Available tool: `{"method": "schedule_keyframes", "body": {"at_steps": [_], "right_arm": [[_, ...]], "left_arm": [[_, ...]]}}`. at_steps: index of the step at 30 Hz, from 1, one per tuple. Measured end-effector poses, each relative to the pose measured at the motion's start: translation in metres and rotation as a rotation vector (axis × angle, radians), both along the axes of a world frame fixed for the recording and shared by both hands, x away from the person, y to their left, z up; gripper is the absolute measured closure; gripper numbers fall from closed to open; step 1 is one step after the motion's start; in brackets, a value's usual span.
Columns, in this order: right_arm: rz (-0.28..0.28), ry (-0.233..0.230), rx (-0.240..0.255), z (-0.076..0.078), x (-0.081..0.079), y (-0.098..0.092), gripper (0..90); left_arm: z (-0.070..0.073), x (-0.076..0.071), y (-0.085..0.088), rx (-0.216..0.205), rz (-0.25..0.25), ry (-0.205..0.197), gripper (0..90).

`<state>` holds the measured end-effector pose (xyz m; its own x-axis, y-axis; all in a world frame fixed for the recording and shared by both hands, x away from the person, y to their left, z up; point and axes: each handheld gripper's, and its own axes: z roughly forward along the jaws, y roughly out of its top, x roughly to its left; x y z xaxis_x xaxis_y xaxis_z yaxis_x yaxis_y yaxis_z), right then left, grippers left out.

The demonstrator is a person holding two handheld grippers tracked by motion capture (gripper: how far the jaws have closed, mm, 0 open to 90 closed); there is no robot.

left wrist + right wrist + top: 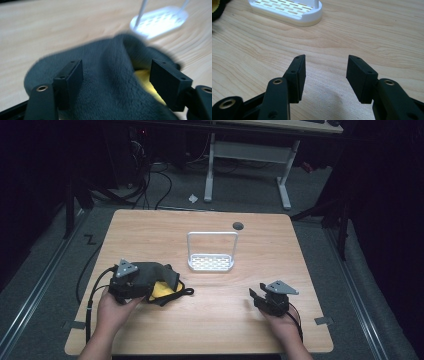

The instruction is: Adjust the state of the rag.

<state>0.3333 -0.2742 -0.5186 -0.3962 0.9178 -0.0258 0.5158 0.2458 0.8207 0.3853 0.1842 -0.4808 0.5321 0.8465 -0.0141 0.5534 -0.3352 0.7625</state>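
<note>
Dark grey fleece cloth (150, 276), with a yellow lining (161, 291) peeking out at its near edge and a black strap (182, 292) trailing toward the table's (250, 330) middle, is lying bunched on the left half of the table, directly under and in front of the left gripper (131, 279). In the left gripper view the jaws are standing apart on either side of a raised fold of the cloth (110, 82), with the fabric sitting between them but the pads (75, 72) not pressing on it, so the grip is released. The cloth's long axis is running roughly across the table, from the left gripper toward the centre. The right gripper (260, 296) is resting well apart on the right half, spread wide over bare wood with nothing between its jaws, as the right gripper view (325, 72) is showing. The white perforated rack (211, 262) with its wire handle is standing behind, between the two. The left hand (112, 312) is plainly the nearer one; any next grasp likely belongs to it, closing on that fold.
</note>
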Motion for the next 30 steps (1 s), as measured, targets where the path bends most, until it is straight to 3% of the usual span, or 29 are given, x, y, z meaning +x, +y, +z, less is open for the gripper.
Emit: {"method": "schedule_keyframes", "body": {"at_steps": [2,5,8,10,14,18,24,30], "right_arm": [[-0.002,0.003,0.004,0.0,0.0,0.0,50.3],[-0.001,0.005,0.005,0.0,0.0,0.0,50.3],[0.002,0.004,0.002,0.0,0.0,0.001,50.3],[-0.001,0.011,0.006,-0.001,-0.001,0.002,50.3],[0.008,0.005,-0.003,-0.001,0.0,0.002,50.3],[0.01,0.01,-0.005,-0.001,0.0,0.004,50.3],[0.016,0.01,-0.002,-0.001,-0.001,0.006,50.1],[0.019,0.011,0.001,-0.001,-0.002,0.006,50.1]], "left_arm": [[-0.013,0.004,0.002,0.017,0.008,0.047,40.0],[-0.023,0.004,0.008,-0.005,0.019,0.049,62.4],[-0.024,0.003,0.012,-0.038,0.014,0.06,76.8],[-0.024,0.001,0.01,-0.031,0.002,0.058,78.8],[-0.025,-0.01,0.001,-0.074,-0.053,0.069,79.3],[-0.027,-0.025,-0.019,-0.099,-0.125,0.069,79.3],[-0.027,-0.041,-0.055,-0.092,-0.223,0.066,79.3],[-0.028,-0.048,-0.079,-0.107,-0.276,0.068,79.5]]}}
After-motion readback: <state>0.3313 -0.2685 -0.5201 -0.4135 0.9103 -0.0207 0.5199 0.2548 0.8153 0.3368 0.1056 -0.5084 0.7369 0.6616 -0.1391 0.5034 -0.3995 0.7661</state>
